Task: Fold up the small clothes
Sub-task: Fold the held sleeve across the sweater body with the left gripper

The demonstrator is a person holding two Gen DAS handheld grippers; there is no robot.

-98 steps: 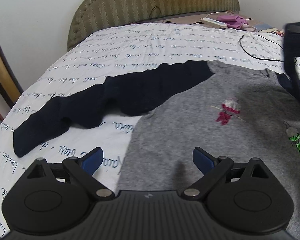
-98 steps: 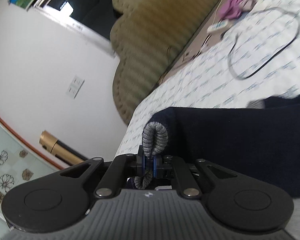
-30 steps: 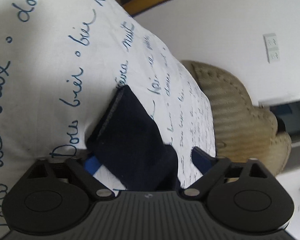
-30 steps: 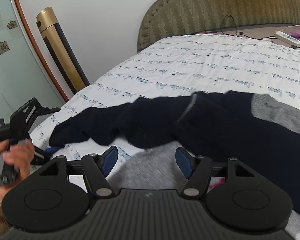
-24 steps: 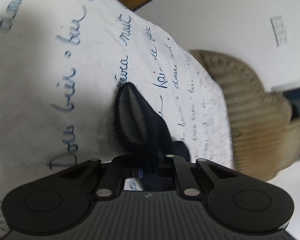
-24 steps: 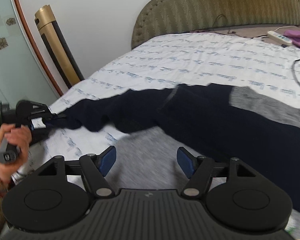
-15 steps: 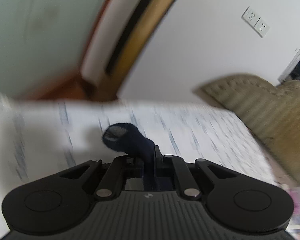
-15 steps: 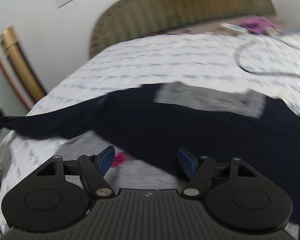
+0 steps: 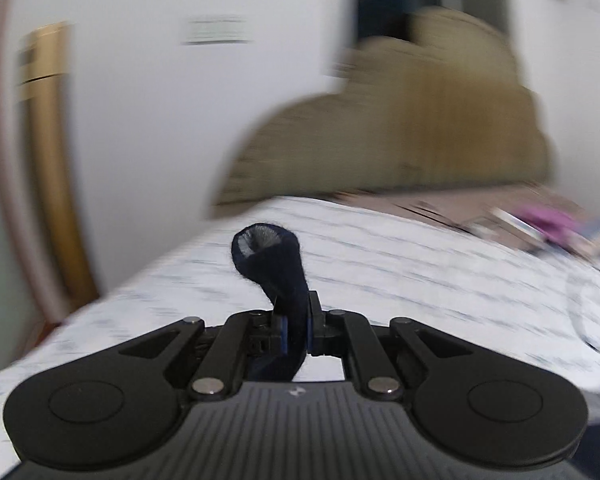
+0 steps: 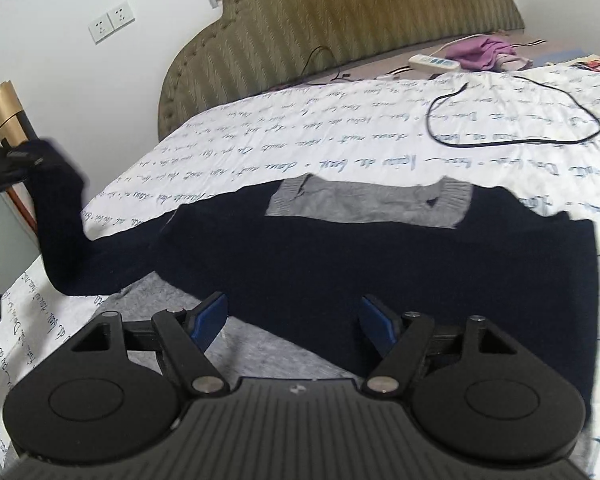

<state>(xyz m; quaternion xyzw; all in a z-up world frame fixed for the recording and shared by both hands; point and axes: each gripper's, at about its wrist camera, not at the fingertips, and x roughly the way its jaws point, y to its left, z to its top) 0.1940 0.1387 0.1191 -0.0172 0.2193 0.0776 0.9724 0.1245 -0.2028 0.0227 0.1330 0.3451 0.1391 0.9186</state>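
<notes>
Folding is partly done: the left gripper (image 9: 296,330) pinches the sweater's (image 10: 380,256) navy sleeve cuff (image 9: 266,250), lifted beside the body; the right gripper (image 10: 292,320) hovers wide open, empty, over it

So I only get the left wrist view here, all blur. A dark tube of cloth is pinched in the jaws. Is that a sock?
Observer: No, it is the sleeve cuff of a navy sweater lying on the bed.
Operator: Is the sleeve off the bed?
Observer: Yes, the left gripper holds it up at the bed's edge.
Operator: And the other gripper?
Observer: The right gripper is open above the sweater's body, holding nothing.
</notes>
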